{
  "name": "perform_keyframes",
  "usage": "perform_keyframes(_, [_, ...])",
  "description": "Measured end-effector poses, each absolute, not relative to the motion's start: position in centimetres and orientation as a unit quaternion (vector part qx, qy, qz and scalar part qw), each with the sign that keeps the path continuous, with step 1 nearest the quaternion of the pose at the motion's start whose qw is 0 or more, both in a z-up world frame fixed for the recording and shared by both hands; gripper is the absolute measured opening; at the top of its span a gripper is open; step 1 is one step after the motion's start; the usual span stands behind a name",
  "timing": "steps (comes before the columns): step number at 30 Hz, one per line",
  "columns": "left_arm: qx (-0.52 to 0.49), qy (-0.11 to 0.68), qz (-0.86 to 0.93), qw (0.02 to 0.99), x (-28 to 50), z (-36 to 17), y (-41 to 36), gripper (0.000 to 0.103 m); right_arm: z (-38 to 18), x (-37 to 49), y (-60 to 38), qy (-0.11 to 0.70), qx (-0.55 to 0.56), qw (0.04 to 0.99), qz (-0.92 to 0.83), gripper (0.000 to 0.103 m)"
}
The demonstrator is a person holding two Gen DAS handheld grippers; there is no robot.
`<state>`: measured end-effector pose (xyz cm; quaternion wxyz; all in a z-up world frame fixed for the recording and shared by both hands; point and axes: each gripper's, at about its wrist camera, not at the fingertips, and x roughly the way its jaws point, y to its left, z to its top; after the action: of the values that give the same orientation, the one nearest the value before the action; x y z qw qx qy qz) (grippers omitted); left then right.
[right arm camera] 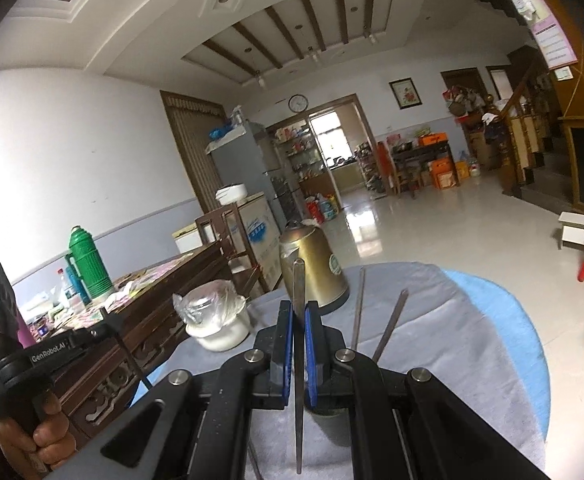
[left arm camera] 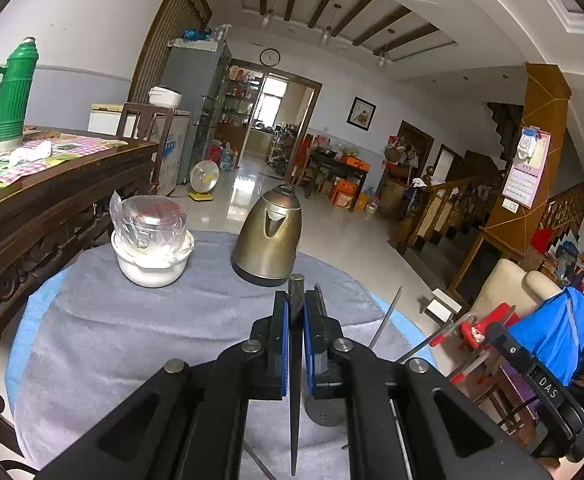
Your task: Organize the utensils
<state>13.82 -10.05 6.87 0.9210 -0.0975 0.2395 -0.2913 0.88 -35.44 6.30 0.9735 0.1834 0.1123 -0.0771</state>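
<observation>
My left gripper [left arm camera: 296, 312] is shut on a dark chopstick [left arm camera: 295, 400] that stands upright between its blue pads, above the grey cloth [left arm camera: 139, 340]. My right gripper [right arm camera: 299, 316] is shut on a grey chopstick [right arm camera: 299, 380], also upright. Two more chopsticks [right arm camera: 358, 308] stand leaning just right of the right gripper; they also show in the left wrist view [left arm camera: 386, 318]. A dark rounded holder [left arm camera: 326, 412] with small holes shows below the left gripper's jaws. The left gripper's body [right arm camera: 7, 344] and the hand holding it are at the left of the right wrist view.
A brass kettle [left arm camera: 269, 238] and a white pot with a plastic-wrapped lid [left arm camera: 151, 240] stand at the far side of the round table. A dark wooden table [left arm camera: 43, 200] with a green thermos [left arm camera: 13, 92] is to the left. A red chair [left arm camera: 480, 328] is to the right.
</observation>
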Motion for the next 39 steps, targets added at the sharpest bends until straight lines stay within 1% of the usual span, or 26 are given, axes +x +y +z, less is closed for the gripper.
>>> perform_keyframes(10, [-0.105, 0.198, -0.298, 0.928, 13.7, 9.8, -11.9, 0.007, 8.6, 0.2, -36.8, 0.052, 0.182, 0.974, -0.126, 0.006])
perform_keyframes(17, [-0.131, 0.173, -0.297, 0.93, 14.4, 11.4, -13.7, 0.007, 9.2, 0.5, -37.7, 0.018, 0.191, 0.969, -0.157, 0.006])
perform_keyframes(24, [-0.141, 0.156, -0.298, 0.931, 14.9, 11.3, -16.1, 0.007, 8.0, 1.4, -38.6, 0.024, 0.202, 0.963, -0.178, 0.006])
perform_keyframes(31, [-0.131, 0.175, -0.297, 0.929, 15.6, 9.5, -18.8, 0.007, 6.5, 1.7, -39.4, 0.041, 0.214, 0.959, -0.183, 0.006])
perform_keyframes(39, [-0.124, 0.193, -0.292, 0.929, 16.1, 8.2, -19.6, 0.007, 6.1, 1.7, -39.9, 0.052, 0.217, 0.958, -0.18, 0.006])
